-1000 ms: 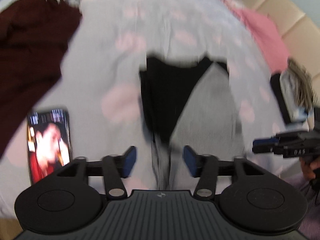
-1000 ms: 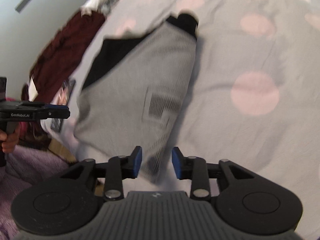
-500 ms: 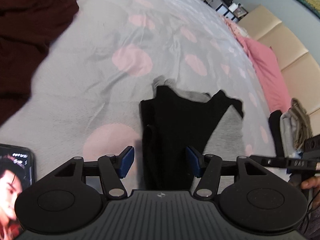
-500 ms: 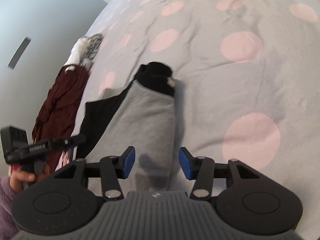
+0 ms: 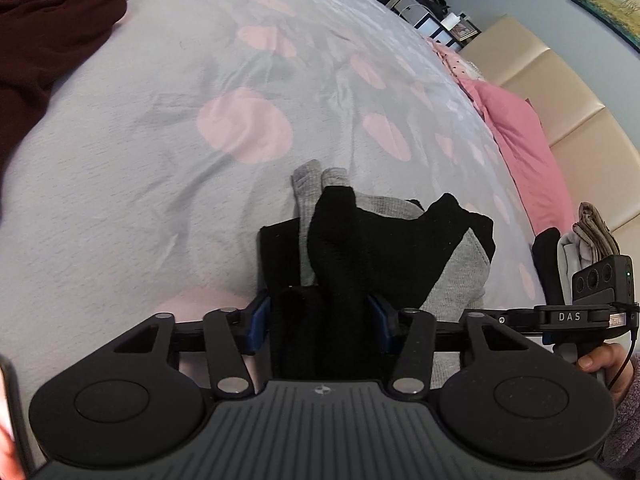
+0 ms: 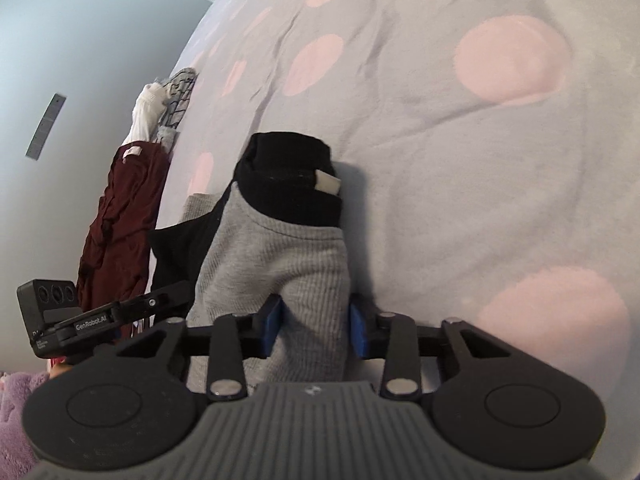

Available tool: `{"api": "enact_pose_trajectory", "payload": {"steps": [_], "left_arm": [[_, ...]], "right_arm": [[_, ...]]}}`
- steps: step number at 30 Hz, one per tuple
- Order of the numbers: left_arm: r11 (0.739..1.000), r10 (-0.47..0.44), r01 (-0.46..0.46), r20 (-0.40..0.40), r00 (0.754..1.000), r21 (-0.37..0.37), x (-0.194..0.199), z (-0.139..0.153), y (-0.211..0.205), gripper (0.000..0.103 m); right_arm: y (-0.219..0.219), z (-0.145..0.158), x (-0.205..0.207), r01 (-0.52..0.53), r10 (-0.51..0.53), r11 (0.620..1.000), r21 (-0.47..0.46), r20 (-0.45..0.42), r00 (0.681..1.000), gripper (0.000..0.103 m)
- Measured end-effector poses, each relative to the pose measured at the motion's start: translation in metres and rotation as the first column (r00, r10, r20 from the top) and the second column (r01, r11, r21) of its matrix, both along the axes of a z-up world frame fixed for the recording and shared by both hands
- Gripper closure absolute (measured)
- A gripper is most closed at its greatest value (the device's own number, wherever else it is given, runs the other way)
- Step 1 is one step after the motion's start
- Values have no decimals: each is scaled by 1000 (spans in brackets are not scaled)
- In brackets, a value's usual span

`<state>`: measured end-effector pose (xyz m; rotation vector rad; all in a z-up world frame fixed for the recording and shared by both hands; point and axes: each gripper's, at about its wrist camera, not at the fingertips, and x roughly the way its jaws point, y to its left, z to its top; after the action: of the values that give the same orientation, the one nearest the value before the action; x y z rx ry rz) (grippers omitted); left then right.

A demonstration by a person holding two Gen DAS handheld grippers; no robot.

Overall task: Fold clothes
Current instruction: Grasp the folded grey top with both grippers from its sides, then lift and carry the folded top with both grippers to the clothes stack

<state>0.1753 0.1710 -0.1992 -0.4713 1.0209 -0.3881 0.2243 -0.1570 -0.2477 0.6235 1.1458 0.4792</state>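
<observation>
— So, what is the left gripper [image 5: 320,322] doing?

— Its blue pads are sitting on either side of a bunched black part of the grey-and-black ribbed knit garment [image 5: 452,268]. The jaws have just been closing, and the fabric is filling the gap between them, with the pads pressing against it.

— And the right gripper [image 6: 316,330]?

— Its jaws have just been closing too, and the blue pads are pinching a fold of the grey ribbed cloth of the same garment, which is filling the space between them.

— Where is the garment lying beyond the grippers?

— It is stretching away from both grippers onto the grey bedspread with pink dots [image 5: 160,152]. In the right wrist view the grey panel is running forward to a black rolled cuff or collar with a small white tag. In the left wrist view a grey sleeve end is poking out past the black folds.

— Anything further out?

— A dark maroon garment [image 6: 120,216] is lying at the edge of the bed, well apart from the knit one. A pink pillow [image 5: 520,140] is resting against a beige padded headboard [image 5: 560,92], and a small stack of folded clothes [image 5: 580,240] is sitting beside the right gripper's body.
</observation>
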Motion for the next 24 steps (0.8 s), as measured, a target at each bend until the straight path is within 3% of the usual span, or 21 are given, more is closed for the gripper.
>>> {"api": "enact_pose_trajectory", "payload": {"steps": [4,6,8,17,24], "left_arm": [[1000,-17,17,34,999,-2,0,2,-8,81],[1000,-20,20,52,998,1,-3,7,-9,84],[1000,-27,26,73,997,8,-7,13,-10,85],[998,-58,58,224,973,6,-37,61,-21,86],[994,-105,106,348,932,15,-62,119,-41,86]], "right_arm": [[2,-2,1,7,-7,1000,20,8,1000,74],[4,2,0,1,-1,1000,14,27,1000,77],[2,8,-4,-1,0,1000,24,53,999,82],[-4,55,-40,-20,7,998,63,200,980,84],[-22,110,-79,2,-30,996,87,319,947,84]]}}
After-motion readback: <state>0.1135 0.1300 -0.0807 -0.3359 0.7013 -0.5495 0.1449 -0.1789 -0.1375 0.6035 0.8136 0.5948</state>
